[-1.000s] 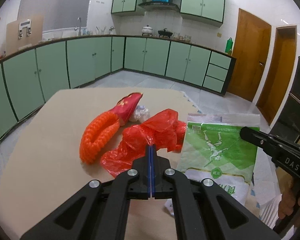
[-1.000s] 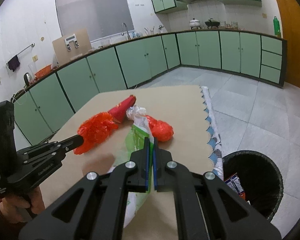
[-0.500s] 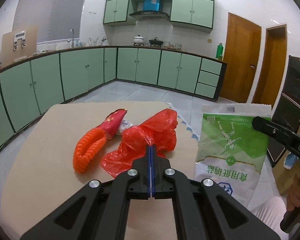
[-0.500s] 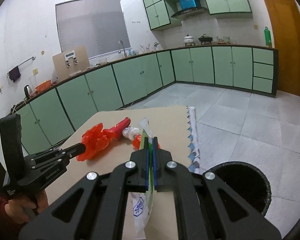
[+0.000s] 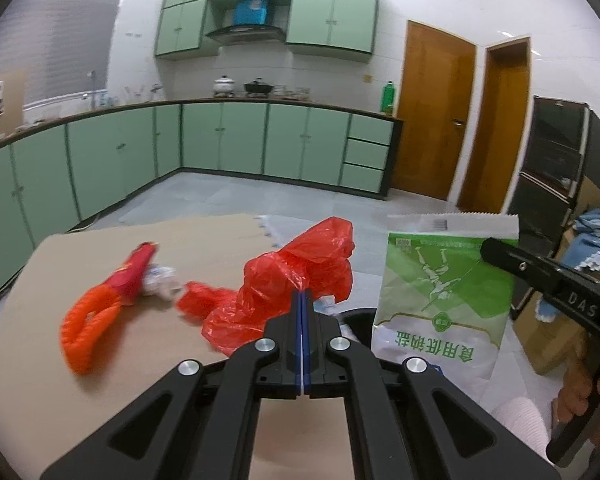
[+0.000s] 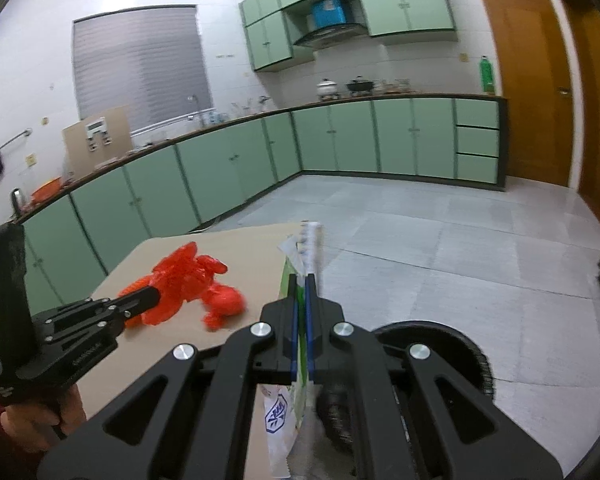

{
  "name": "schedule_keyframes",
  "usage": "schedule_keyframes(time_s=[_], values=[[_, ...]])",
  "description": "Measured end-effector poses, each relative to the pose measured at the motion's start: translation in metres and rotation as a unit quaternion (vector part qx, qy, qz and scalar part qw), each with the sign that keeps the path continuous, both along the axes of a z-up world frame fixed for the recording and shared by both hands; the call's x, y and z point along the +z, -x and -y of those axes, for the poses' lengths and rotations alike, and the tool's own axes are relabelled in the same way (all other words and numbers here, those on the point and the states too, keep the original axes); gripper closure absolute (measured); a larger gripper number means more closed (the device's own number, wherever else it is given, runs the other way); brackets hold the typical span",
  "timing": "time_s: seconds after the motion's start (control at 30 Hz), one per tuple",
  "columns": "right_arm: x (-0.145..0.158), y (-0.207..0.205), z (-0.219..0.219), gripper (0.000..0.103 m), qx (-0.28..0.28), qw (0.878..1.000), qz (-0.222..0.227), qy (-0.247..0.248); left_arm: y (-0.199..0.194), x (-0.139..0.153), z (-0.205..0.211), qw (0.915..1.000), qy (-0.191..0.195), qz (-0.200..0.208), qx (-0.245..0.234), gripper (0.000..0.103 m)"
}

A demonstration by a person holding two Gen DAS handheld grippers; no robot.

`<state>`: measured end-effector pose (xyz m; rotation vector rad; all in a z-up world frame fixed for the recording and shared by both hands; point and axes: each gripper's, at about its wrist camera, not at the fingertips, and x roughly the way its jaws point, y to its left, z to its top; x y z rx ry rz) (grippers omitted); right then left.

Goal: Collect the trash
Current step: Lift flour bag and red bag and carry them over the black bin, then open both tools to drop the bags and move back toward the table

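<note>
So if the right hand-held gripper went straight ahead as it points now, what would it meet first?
Probably the bare floor past the table edge; the green-and-white bag it grips leads the way. Depth is uncertain.

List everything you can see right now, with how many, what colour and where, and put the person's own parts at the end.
red plastic bag: one, red, pinched in the left gripper, lifted off the table
green and white packet: one, hanging from the right gripper
orange mesh netting: one, orange, on the table
red wrapper: one, beside the netting
crumpled white paper: one, next to the wrapper
table: one, tan
trash bin: one, black, on the floor beside the table
left gripper: black, shut
right gripper: black, shut
hand: holding the right gripper's handle
</note>
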<state>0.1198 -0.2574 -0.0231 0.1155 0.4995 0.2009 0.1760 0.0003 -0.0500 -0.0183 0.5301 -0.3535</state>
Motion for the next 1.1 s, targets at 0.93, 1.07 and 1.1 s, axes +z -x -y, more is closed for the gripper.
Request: schedule_keyframes(time_s=[0.93,1.07,1.1], values=[[-0.12,-0.061,0.132,0.101,-0.157,0.981,-0.115,0.005,-0.09,-0.084,0.187,0.9924,-0.014,-0.064,-0.104,0.103],[-0.136,-0.074,0.139,0.101,-0.161,0.978,-0.132,0.005,-0.104,-0.1,0.198,0.9903,-0.017,-0.087,-0.108,0.103],[-0.14,-0.077,0.14,0.101,-0.161,0.977,-0.137,0.006,-0.107,-0.103,0.201,0.9898,-0.016,-0.092,-0.108,0.103]])
